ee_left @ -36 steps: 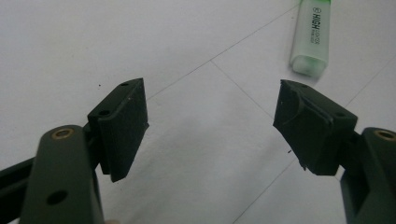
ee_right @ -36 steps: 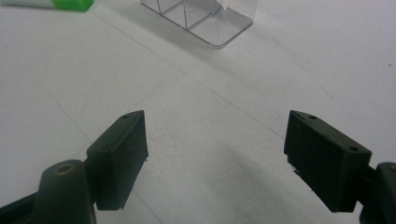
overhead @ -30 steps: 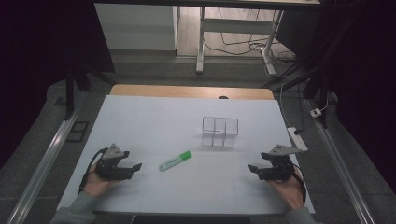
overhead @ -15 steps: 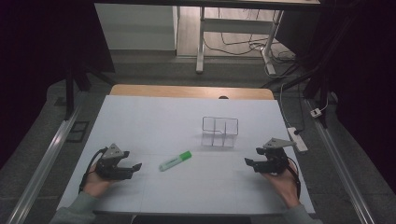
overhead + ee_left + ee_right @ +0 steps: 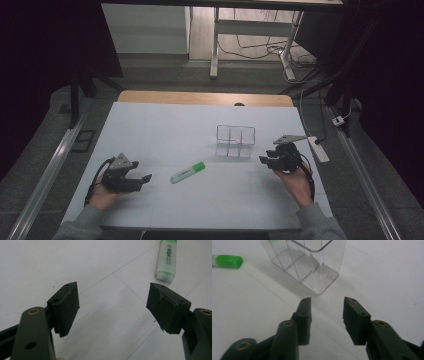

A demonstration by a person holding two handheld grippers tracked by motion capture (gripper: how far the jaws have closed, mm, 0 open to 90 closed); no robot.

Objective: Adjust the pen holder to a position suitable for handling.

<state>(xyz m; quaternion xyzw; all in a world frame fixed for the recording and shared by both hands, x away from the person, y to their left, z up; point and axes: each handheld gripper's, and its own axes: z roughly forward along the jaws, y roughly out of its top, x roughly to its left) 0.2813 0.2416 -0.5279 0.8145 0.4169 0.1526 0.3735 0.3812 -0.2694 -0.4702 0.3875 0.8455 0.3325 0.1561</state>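
I have the right claw point(image 5: 266, 161) held low over the white paper-covered tabletop point(image 5: 165, 130), just beside the clear plastic divided organiser box point(image 5: 235, 141), on its right-hand side in the high view. Its jaws have just been closing, yet a gap remains between them and nothing sits in it; in the right gripper view the right claw point(image 5: 326, 312) points at the near bottom corner of the box point(image 5: 309, 267), which stands upright a little ahead of the tips and apart from them. So this claw is released, grasping nothing.

The left claw point(image 5: 142, 179) rests low at the near left of the tabletop, my hand point(image 5: 102, 195) wrapped round its body. In the left gripper view its jaws stand wide apart over bare paper, the left claw point(image 5: 112, 300) released and empty.

The green highlighter pen with a pale translucent body point(image 5: 187, 172) lies flat on the tabletop between the two claws, nearer the left one, its green cap toward the box. In the left gripper view its pale end point(image 5: 167, 261) lies ahead of the jaws, untouched. In the right gripper view its green cap point(image 5: 229, 261) shows at the far left, well apart from the right claw.
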